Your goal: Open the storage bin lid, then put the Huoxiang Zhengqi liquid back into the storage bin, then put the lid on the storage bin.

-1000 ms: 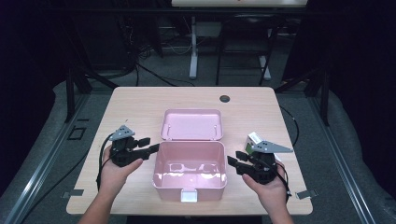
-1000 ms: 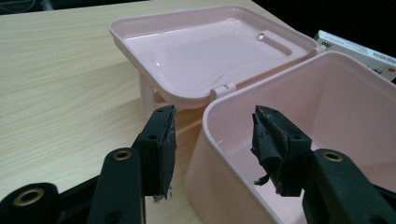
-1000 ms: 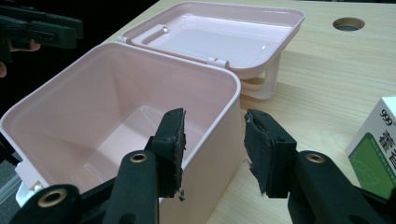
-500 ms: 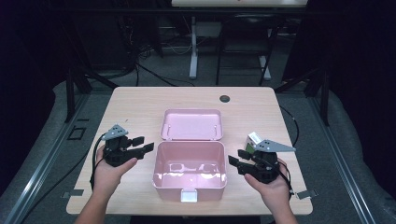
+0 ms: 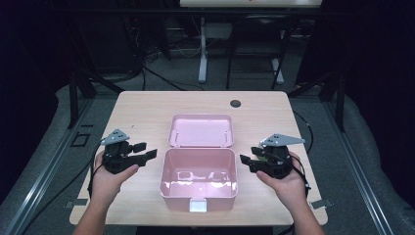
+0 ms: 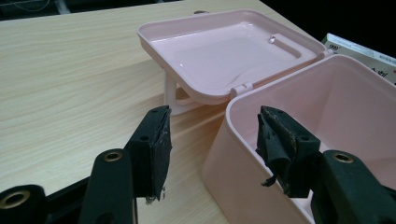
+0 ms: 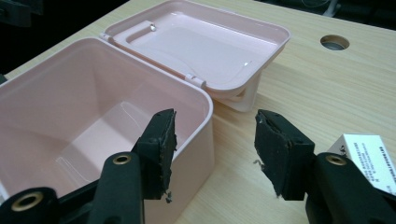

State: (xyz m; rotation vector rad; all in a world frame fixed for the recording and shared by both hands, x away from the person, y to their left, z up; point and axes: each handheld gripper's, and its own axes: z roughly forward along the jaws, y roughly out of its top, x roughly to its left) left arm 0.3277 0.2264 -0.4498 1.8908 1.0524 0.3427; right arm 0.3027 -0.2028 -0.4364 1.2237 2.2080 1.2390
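An empty pink box [image 5: 198,178] stands open at the table's near middle, its lid [image 5: 200,129] laid back behind it. My left gripper [image 5: 148,150] is level with the box's left wall, a little apart from it, pointing at it. My right gripper [image 5: 246,163] faces the right wall the same way. Both pairs of jaws have just been opening and stand wide with nothing between them. In the left gripper view, the gripper [image 6: 212,135] looks at the box's near corner [image 6: 233,140] and the lid [image 6: 224,51]. In the right gripper view, the gripper [image 7: 215,140] frames the box's right corner [image 7: 201,116].
A small white carton [image 7: 369,158] lies on the wooden table [image 5: 147,107] beside my right gripper; it is also seen past the box [image 6: 359,49]. A round cable hole [image 5: 236,103] sits at the far right. Dark stands and cables surround the table.
Both grippers have drawn back a little from the box's sides, the left one leftward, the right one rightward, and their jaws stand wider than before.
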